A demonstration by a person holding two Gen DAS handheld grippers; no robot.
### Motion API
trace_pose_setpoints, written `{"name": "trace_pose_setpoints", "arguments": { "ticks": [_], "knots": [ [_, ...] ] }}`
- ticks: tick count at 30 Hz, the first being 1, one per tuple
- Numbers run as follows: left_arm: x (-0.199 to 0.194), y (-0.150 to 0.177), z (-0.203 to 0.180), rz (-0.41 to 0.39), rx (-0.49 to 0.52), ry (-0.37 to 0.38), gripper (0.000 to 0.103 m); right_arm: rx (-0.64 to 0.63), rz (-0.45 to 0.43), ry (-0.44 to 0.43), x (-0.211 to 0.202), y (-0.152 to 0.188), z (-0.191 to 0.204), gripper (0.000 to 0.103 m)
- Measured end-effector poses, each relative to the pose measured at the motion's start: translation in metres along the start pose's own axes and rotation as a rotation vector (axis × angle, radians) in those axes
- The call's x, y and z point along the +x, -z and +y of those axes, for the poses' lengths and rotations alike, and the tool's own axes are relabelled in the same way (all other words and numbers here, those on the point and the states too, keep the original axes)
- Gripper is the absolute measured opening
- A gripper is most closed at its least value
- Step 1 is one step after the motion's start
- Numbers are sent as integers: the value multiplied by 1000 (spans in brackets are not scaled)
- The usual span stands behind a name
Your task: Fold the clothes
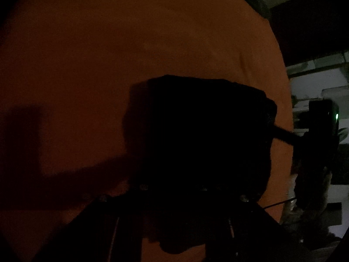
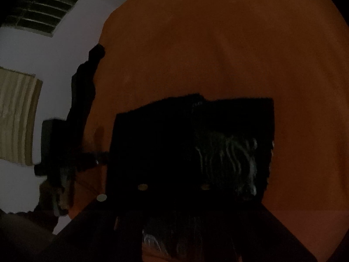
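Note:
The scene is very dark. A black garment (image 1: 192, 135) lies folded on an orange cover (image 1: 109, 54), right in front of my left gripper (image 1: 174, 198). Black cloth lies between the fingers, whose pads are lost in the dark. The right wrist view shows the same black garment (image 2: 174, 144), with a pale print (image 2: 231, 159) on its right half. Cloth also reaches down between the fingers of my right gripper (image 2: 174, 198), and the grip is unreadable. Each view shows the other gripper at the garment's side: the right gripper (image 1: 320, 122), the left gripper (image 2: 65, 150).
The orange cover (image 2: 218, 43) fills most of both views and ends at a curved edge. Beyond it are a pale wall (image 2: 56, 50), a louvred window (image 2: 43, 6) and a striped curtain (image 2: 17, 118). Pale furniture (image 1: 327, 83) stands past the cover's right edge.

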State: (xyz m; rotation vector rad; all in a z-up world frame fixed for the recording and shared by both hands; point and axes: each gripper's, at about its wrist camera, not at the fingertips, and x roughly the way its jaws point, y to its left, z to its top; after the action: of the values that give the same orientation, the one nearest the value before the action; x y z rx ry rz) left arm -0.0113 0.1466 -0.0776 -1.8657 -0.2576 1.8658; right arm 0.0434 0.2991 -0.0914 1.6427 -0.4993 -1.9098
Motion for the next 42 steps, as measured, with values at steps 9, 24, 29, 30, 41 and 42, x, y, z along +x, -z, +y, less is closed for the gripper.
{"name": "trace_pose_setpoints", "arguments": {
  "ticks": [9,24,29,30,41,42],
  "knots": [
    [1,-18,27,-7,-67,78,25,7,13,-25,-7,-20,1,3],
    [1,-20,31,-75,-111,46,31,30,53,28,5,-26,-3,10],
    [5,-29,21,-85,-69,32,30,-3,21,56,-3,-25,-3,1],
    [4,-29,23,-82,-77,36,31,-8,14,62,-4,-24,-1,1],
    [13,-32,14,-81,-55,10,26,90,19,1,-18,4,-12,3],
    [12,-30,14,-84,-33,-5,26,96,15,-3,-21,8,-13,3]
  ]
}}
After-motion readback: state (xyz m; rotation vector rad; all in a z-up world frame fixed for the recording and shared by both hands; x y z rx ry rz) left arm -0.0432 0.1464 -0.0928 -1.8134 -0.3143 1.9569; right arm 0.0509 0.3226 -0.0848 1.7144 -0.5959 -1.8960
